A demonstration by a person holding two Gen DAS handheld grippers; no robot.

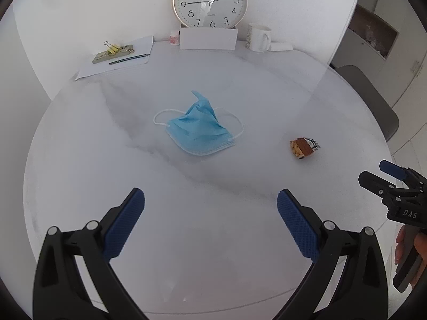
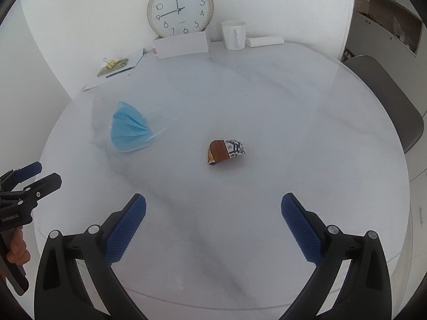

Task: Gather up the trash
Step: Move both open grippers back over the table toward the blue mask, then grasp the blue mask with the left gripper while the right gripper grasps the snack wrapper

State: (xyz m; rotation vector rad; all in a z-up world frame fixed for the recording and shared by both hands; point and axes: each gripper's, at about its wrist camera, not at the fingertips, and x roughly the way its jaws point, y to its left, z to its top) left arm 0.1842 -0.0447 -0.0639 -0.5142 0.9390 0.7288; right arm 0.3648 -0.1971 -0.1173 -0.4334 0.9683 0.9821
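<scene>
Round white marble table (image 1: 80, 165). At its far edge a wall clock (image 1: 210, 0) leans on the wall behind a white card (image 1: 208, 38), with a small pink-labelled jar (image 1: 174, 38) just left. Right of the card: a white mug (image 1: 259, 37) and a folded white cloth (image 1: 280, 46). Far left: paper sheets (image 1: 133, 50) bearing a pen (image 1: 127, 59) and a yellow binder clip (image 1: 112, 48). A grey chair (image 1: 373, 98) stands at right.

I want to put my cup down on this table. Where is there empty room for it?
The near part of the round table is bare, between the face mask and the front edge. The stretch beyond the snack wrapper, toward the white mug, is bare too. The back is crowded: clock, white box, papers with a binder clip.
</scene>
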